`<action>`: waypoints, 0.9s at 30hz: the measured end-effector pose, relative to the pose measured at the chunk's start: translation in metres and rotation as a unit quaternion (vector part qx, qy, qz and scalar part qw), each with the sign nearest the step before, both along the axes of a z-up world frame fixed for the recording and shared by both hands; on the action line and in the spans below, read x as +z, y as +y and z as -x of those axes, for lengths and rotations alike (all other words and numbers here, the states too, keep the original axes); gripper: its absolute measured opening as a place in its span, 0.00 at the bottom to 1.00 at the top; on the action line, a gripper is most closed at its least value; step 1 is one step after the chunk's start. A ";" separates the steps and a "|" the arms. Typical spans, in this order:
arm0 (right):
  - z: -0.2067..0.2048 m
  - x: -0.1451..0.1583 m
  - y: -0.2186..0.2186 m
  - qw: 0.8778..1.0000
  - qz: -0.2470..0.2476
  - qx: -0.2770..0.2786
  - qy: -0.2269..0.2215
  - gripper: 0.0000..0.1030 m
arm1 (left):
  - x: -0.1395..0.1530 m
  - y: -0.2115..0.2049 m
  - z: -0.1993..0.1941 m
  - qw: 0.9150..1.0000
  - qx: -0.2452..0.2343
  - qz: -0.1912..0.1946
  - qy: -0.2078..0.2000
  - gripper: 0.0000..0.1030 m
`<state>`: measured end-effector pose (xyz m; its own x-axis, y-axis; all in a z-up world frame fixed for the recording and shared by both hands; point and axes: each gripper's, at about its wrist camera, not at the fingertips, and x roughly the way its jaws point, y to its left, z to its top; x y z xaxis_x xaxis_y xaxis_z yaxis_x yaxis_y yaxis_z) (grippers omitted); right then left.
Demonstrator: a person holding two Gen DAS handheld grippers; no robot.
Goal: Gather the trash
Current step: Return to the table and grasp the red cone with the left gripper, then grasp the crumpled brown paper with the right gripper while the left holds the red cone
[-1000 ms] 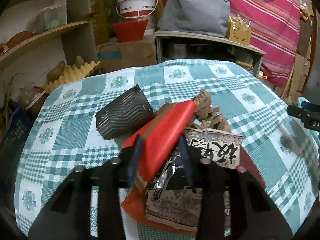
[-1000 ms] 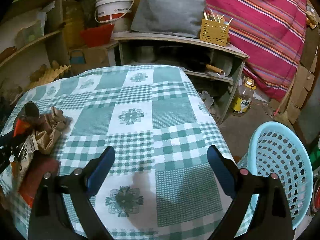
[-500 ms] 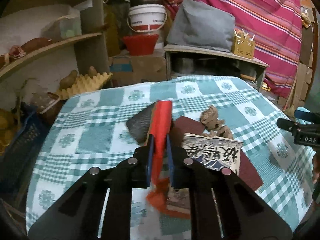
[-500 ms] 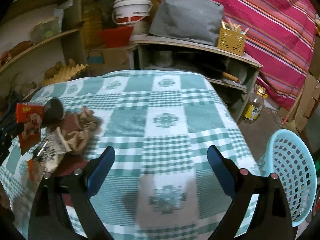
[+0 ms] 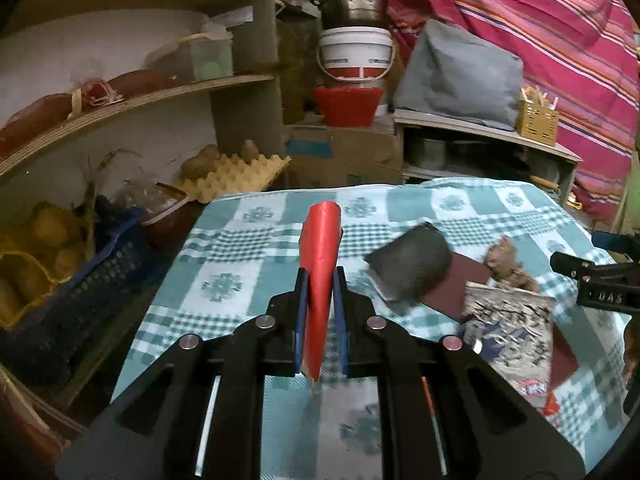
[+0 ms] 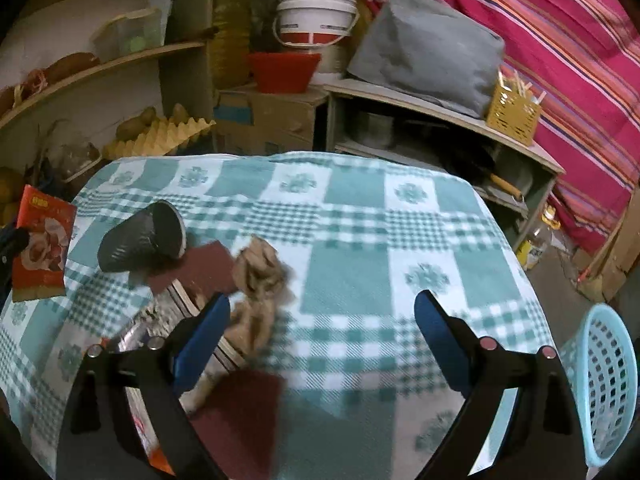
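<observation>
Left gripper (image 5: 320,292): fingers (image 5: 301,300) narrow, clamped on a flat red packet (image 5: 320,256), held edge-on and upright above the checked tabletop (image 5: 248,256). Same red packet (image 6: 42,248) in the right wrist view at the far left edge, face showing yellow lettering too small to read and a pale picture below it.

Right gripper (image 6: 322,340): fingers (image 6: 204,336) spread wide, holding nothing, poised over the tabletop (image 6: 360,240) with the left finger just beside a crumpled brown paper (image 6: 258,276).

Remaining trash on the cloth: black ribbed cup (image 5: 412,266) lying on its side, touching a dark red sheet (image 5: 460,284); crumpled brown paper (image 5: 508,266) near it; printed wrapper (image 5: 508,328) with large black characters, blurred, not legible. Black cup (image 6: 140,238) also in the right view, on its side, mouth toward the centre.

Pale blue basket (image 6: 604,392) off the tabletop's right edge, low. White bucket (image 6: 316,14) with a red band on the shelf behind, label unreadable. Letters "DAS" on the black part at the right edge of the left view.
</observation>
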<state>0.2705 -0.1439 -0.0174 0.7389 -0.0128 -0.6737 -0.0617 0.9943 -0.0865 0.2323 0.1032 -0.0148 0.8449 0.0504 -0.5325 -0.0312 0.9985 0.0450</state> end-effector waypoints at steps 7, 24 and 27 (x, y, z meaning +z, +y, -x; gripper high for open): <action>-0.036 -0.017 0.021 1.000 0.009 0.005 0.025 0.89 | -0.006 0.012 -0.028 1.000 0.013 -0.011 0.009 0.11; -0.061 -0.041 0.034 0.997 0.000 0.032 0.071 0.38 | -0.009 0.021 -0.037 1.000 0.025 0.006 0.015 0.11; -0.056 -0.031 0.026 0.998 -0.007 0.026 0.053 0.38 | -0.007 0.018 -0.034 1.000 0.022 0.007 0.011 0.11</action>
